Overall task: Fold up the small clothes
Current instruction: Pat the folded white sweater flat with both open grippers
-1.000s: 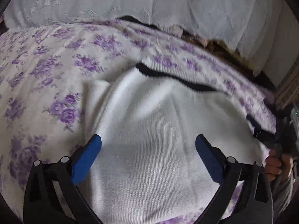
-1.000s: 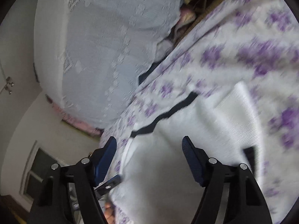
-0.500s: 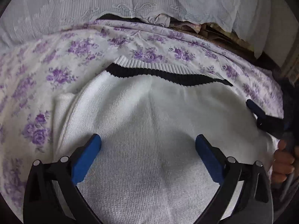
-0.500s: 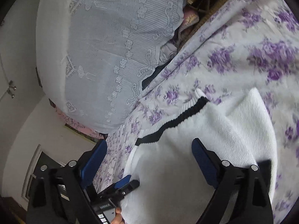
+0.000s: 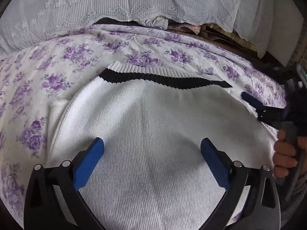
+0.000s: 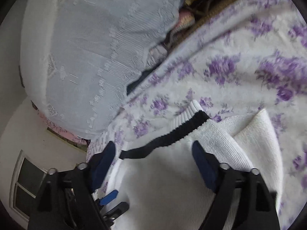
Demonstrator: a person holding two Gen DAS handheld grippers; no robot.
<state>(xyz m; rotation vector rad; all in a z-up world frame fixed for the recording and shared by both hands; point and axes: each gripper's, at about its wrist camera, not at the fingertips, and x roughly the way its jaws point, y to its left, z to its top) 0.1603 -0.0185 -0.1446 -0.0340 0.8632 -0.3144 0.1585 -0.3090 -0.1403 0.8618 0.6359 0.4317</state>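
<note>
A white knit sweater with a black stripe along its ribbed hem lies on the purple-flowered bedspread. My left gripper is open and empty, its blue pads just above the sweater's near part. My right gripper is open over the sweater near the striped hem. It also shows at the right edge of the left wrist view, at the sweater's side. A folded sleeve lies to the right.
A white lace cloth covers the bulk at the far edge of the bed. Dark clutter sits between the cloth and the bedspread. A white wall and a window show at the left in the right wrist view.
Both grippers have pulled back and tilted, so more of the hem and bedspread shows. The right gripper has moved closer to the striped hem. Both stay open.
</note>
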